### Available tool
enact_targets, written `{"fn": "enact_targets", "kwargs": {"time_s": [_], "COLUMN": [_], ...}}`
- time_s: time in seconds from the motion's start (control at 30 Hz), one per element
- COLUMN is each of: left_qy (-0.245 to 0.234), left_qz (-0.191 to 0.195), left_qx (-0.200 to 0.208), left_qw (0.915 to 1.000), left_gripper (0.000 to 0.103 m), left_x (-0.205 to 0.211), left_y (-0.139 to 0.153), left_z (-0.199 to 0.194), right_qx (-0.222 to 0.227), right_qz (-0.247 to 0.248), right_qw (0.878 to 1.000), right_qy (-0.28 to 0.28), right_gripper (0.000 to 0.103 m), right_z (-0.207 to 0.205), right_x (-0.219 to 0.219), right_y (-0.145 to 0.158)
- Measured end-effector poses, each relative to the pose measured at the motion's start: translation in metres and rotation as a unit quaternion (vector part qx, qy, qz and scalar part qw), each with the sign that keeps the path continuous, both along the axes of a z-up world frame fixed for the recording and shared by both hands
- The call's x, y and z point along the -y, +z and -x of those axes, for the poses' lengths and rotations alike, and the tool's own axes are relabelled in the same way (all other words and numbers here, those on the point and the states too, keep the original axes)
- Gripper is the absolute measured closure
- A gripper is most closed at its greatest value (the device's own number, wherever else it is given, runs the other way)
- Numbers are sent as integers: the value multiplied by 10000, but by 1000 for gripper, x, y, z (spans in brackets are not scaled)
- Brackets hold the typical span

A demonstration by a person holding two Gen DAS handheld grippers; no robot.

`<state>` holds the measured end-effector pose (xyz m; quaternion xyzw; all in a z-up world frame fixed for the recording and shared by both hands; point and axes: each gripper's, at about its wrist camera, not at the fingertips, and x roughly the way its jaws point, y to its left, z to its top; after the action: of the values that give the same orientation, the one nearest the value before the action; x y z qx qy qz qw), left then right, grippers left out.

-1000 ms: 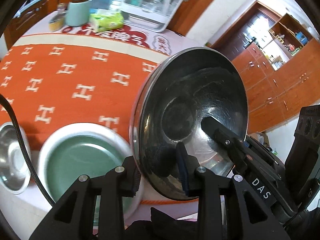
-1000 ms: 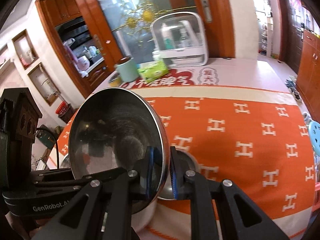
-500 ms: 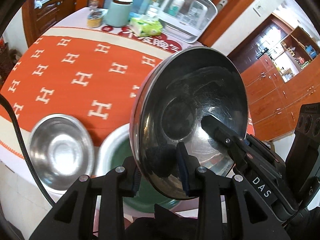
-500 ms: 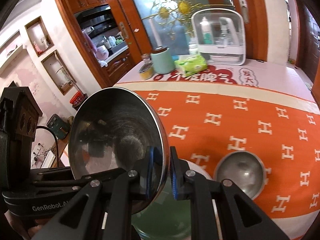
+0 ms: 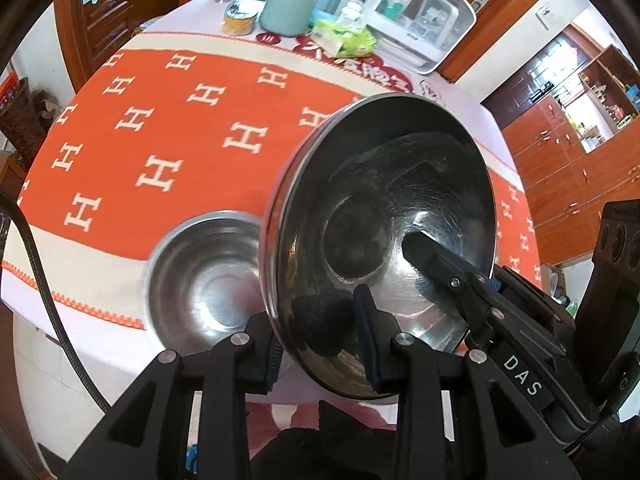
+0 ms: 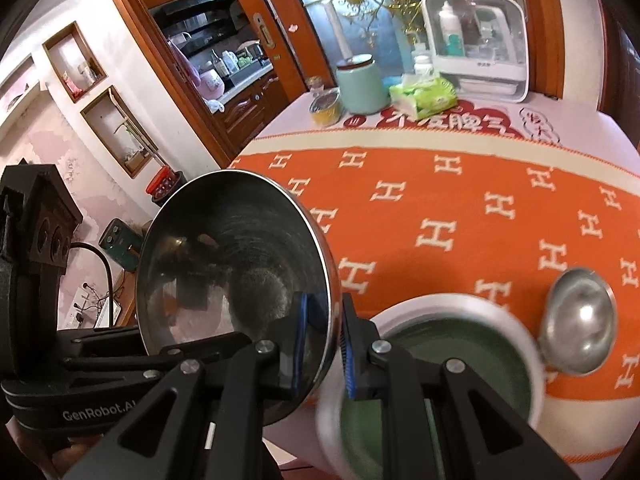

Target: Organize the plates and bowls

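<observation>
Left wrist view: left gripper (image 5: 320, 346) has its fingers (image 5: 368, 340) closed down on the rim of a large steel bowl (image 5: 380, 216), one pad inside the wall, the other outside; bowl held clear of the table (image 5: 36, 300), tipped up nearly on edge, open mouth facing right and toward the camera, base turned to the left; rim plane runs from lower centre up to upper right; the right gripper's finger enters from the right and lies against the inner wall of the same bowl; a smaller steel bowl (image 5: 204, 280) sits upright on the orange cloth (image 5: 160, 128) just left of the held bowl, mouth up, slightly blurred; a mint canister (image 5: 290, 8), a green tissue pack (image 5: 346, 38) and a white storage box (image 5: 424, 16) stand at the far edge of the table.

Right wrist view: right gripper (image 6: 324, 344) fingers nearly together, pinching the rim of the large steel bowl (image 6: 232, 276); mouth faces left and toward the camera, rim edge-on at the fingers; the left gripper (image 6: 100, 364) reaches in from the left, its grip point hidden behind the bowl; a green bowl with a white rim (image 6: 460, 344) sits on the table just right of the fingers, mouth up; the smaller steel bowl (image 6: 580, 324) is beside it, at its right rim; whether touching, cannot tell.
</observation>
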<state>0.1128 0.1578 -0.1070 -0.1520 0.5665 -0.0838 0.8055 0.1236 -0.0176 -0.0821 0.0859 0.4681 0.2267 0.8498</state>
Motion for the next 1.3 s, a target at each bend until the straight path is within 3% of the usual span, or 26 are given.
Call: {"fn": "enact_targets", "kwargs": {"time_s": [0.47,1.03,1.3], "left_qy": [-164,-347,-217], "left_qz": [-90,-163,-375], "left_qx": [-820,-1277,-1337], "left_qw": [9965,9911,9901], "left_gripper": [72,72,70], "left_x": [-60,-56,-50], "left_y": [-53,-81,-86], "left_z": [-3,-11,-13], "right_qx": [-898,-1363,-1396], "right_qz": [343,654,588], "right_qw": [9953,9884,9884], "right_qy": [154,156,122], "right_gripper": [85,83,71], "right_z": [2,2,2], "right_x": [-61,-68,-61], "right_y": [-47,-67,-69]}}
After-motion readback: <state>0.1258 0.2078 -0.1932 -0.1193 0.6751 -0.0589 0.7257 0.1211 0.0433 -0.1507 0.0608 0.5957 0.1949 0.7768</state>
